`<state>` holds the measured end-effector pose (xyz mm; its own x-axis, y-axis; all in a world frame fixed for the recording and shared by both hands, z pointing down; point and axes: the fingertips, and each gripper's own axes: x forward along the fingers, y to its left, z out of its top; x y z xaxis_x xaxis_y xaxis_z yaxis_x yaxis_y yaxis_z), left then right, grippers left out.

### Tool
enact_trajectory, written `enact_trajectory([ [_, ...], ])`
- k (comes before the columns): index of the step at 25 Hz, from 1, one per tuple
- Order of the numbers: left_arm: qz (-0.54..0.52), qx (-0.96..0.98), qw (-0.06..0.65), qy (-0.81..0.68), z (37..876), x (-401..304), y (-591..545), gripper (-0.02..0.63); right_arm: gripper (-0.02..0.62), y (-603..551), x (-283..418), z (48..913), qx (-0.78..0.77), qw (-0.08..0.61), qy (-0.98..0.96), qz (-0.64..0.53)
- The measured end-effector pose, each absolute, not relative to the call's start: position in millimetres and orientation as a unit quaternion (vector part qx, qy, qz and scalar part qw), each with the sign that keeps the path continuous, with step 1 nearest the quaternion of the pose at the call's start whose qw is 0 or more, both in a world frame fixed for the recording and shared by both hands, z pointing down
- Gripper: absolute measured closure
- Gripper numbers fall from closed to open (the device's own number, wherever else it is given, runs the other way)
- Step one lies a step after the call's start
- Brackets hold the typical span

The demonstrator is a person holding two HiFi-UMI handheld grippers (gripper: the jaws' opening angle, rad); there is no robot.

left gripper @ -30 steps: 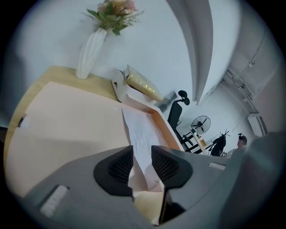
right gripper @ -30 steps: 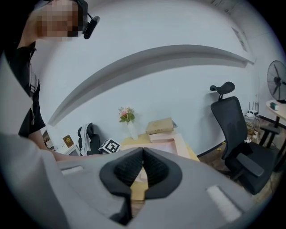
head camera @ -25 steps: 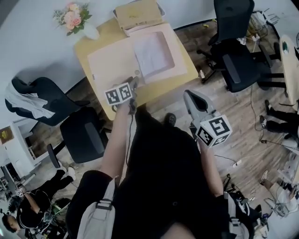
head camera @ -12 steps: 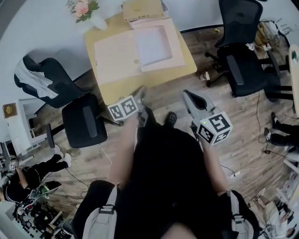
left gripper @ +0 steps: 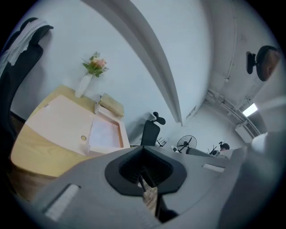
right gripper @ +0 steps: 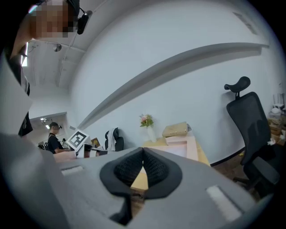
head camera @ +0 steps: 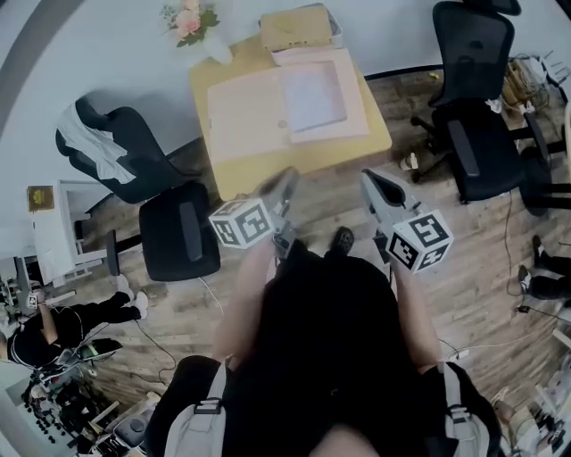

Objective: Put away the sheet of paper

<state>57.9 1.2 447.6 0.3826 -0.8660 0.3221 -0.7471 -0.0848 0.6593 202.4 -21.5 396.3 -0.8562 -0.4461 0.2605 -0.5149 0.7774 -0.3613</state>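
Observation:
A white sheet of paper (head camera: pixel 314 95) lies in the right half of an open pink folder (head camera: pixel 245 116) on the yellow table (head camera: pixel 294 170). In the left gripper view the paper (left gripper: pixel 105 134) rests in the folder's (left gripper: pixel 58 120) shallow tray. My left gripper (head camera: pixel 287 181) hovers over the floor just short of the table's near edge, shut, with nothing between its jaws. My right gripper (head camera: pixel 368 178) is level with it on the right, also off the table, its jaws together and holding nothing. The folder (right gripper: pixel 181 145) shows beyond its tips.
A vase of flowers (head camera: pixel 192 22) and a tan box (head camera: pixel 296 29) stand at the table's far edge. Black office chairs stand left (head camera: pixel 178 232) and right (head camera: pixel 477 152); another chair carries a white garment (head camera: pixel 98 156). A person (head camera: pixel 53 326) sits at far left.
My left gripper has pulled back from the folder on the table toward my body and its jaws have come together. The table now lies farther away in the head view.

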Motion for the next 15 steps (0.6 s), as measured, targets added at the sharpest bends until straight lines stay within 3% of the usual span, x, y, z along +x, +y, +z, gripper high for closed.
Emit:
enact_trajectory([
  [5,-0.064,0.758,0.342,-0.552,411,56,15,0.595,0.594,-9,182,390,0.240,0.074,-0.946,0.204],
  [15,-0.061,0.773,0.335,-0.536,404,40,20,0.595,0.594,6,146,380,0.223,0.079,-0.956,0.171],
])
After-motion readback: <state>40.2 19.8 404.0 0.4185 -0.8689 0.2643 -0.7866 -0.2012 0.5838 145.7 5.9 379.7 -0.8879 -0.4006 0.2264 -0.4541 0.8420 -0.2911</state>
